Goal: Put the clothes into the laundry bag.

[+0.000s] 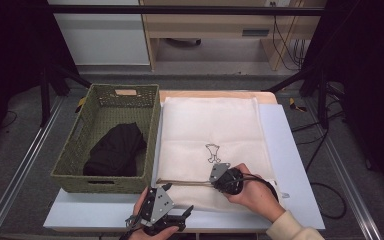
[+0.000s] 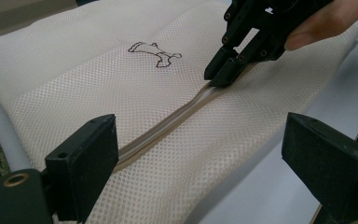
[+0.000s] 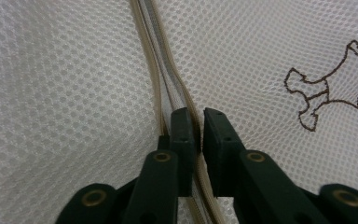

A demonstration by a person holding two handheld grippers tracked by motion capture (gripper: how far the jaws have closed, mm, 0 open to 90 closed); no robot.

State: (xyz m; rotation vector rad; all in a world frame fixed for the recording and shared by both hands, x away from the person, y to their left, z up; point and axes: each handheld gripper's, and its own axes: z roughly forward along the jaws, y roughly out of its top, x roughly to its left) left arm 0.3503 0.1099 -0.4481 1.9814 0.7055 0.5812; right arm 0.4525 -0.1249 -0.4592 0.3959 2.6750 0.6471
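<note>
A cream mesh bag (image 1: 210, 125) lies flat on the white table, with a small dark outline figure (image 1: 213, 152) drawn on it. A beige zipper (image 2: 168, 128) runs across its near part. My right gripper (image 1: 213, 181) points down onto that zipper; in the right gripper view its jaws (image 3: 200, 126) stand almost together with the zipper strip (image 3: 156, 70) pinched between them. The left gripper view shows those same jaw tips (image 2: 219, 77) on the zipper line. My left gripper (image 1: 177, 199) hovers at the bag's near edge, its jaws (image 2: 200, 135) wide open and holding nothing.
A green woven basket (image 1: 105, 182) stands left of the bag, with a black garment (image 1: 115, 150) lying inside. A strip of bare white table (image 1: 285, 150) runs along the bag's right side. Dark stand legs and cables sit on the floor around the table.
</note>
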